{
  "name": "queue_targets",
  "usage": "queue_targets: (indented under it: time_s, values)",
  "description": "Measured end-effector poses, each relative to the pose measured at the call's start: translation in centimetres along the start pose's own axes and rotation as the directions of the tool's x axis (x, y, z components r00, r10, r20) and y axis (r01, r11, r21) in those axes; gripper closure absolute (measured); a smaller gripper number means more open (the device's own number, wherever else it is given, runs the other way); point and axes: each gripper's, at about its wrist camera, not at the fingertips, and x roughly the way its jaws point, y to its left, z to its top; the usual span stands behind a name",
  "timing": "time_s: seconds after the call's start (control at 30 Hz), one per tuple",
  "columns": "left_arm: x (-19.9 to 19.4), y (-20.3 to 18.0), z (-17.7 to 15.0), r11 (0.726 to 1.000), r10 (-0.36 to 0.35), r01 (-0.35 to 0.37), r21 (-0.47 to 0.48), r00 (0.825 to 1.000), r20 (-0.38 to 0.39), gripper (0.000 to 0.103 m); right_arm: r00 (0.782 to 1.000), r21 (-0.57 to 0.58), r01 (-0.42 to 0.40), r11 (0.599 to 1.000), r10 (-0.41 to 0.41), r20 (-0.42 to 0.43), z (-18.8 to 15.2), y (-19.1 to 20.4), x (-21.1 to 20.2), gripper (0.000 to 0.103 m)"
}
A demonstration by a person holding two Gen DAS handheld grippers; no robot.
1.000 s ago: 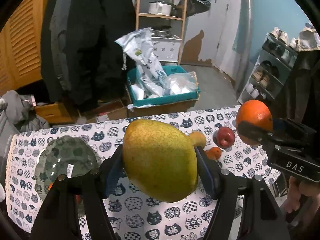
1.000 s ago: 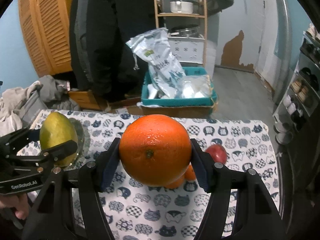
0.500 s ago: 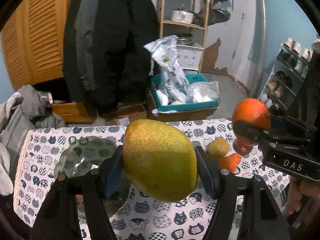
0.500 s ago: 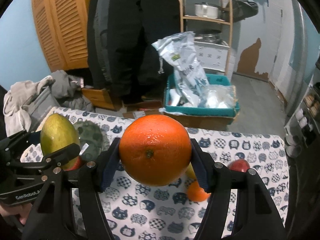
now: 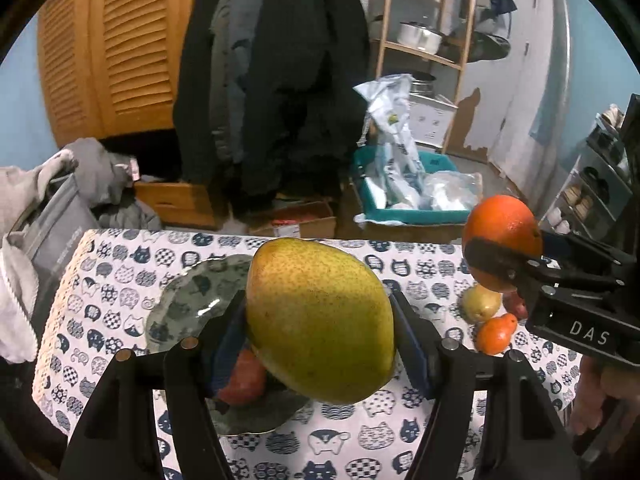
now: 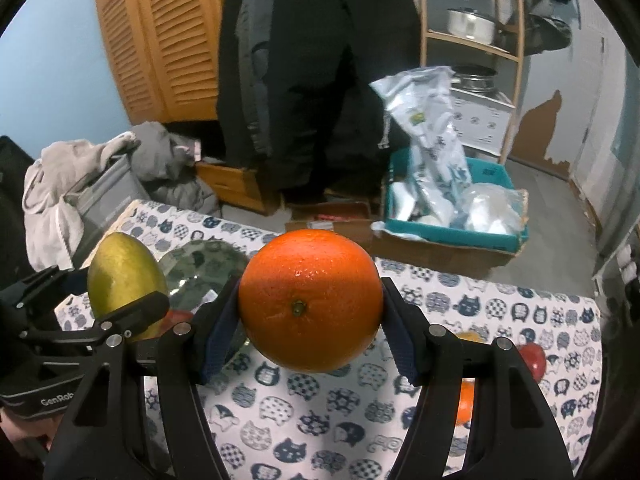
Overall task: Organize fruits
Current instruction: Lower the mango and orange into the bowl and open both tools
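Left claw (image 5: pixel 320 320) pinching a big yellow-green mango (image 5: pixel 320 320), blue pads pressed on both sides, fruit off the surface (image 5: pixel 120 280). Same mango visible from the right wrist view at far left (image 6: pixel 124 276), clamped in the other claw.

Right claw (image 6: pixel 310 306) pinching an orange (image 6: pixel 310 306), pads tight on both flanks, navel facing the camera. From the left wrist view the orange (image 5: pixel 502 236) sits up and to the right of the left claw, held in the air by the black fingers (image 5: pixel 496 256).

Directly under and behind the left claw: a grey-green glass plate (image 5: pixel 188 296) on the cat-print cloth. A red fruit (image 5: pixel 242 378) lies in the plate, just below the mango and partly hidden by the left pad. From the right wrist view the plate (image 6: pixel 200 260) is left of and behind the right claw, between the two claws.

Right of the left claw, under the held orange: a small yellow pear-like fruit (image 5: pixel 480 302), a small orange fruit (image 5: pixel 496 334) just in front of it, and a red one (image 5: pixel 514 304) mostly hidden behind the right claw's frame. From the right wrist view a red fruit (image 6: pixel 534 358) lies right of the right claw; small orange pieces peek out behind its right finger, too hidden to sort.

A person's hand (image 5: pixel 600 404) grips the right claw's handle at lower right.

Beyond the surface: teal bin with plastic bags (image 5: pixel 404 200), dark coats, wooden shelf with pots.
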Motion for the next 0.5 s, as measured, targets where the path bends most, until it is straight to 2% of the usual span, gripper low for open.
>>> queue_targets:
  time_s: [0.23,0.5]
  values:
    - [0.7,2.9,0.0,0.999,0.038,-0.038,-0.032,0.999,-0.014,0.033,0.999,-0.013,-0.029,0.999,0.029,-0.021,1.1,2.4,2.3,0.036]
    - [3.4,6.8,-0.8,0.993,0.081,-0.087,-0.081,0.994,-0.075,0.033,0.993,-0.016,-0.082,0.997,0.080,-0.088,1.3,4.8,6.8,0.036]
